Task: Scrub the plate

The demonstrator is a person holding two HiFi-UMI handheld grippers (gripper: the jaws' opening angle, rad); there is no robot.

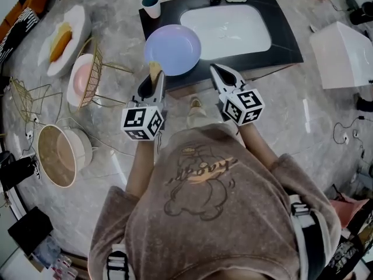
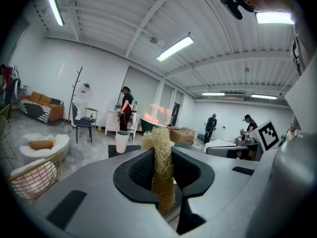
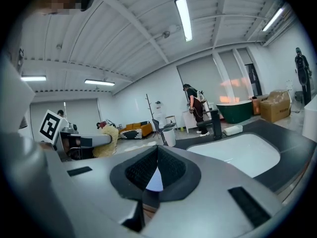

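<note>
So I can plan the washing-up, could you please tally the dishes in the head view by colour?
lavender plate: 1
pink plate: 1
white plate: 1
beige bowl: 1
teal cup: 1
Total: 5

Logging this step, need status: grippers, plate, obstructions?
Left gripper shut on loofah scrubber. Right gripper shut, empty. Plate on the counter beside the sink, just ahead of both. Nothing in the way.

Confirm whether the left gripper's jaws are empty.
No, the left gripper has a tan fibrous scrubber clamped between its jaws, sticking up past them.
</note>
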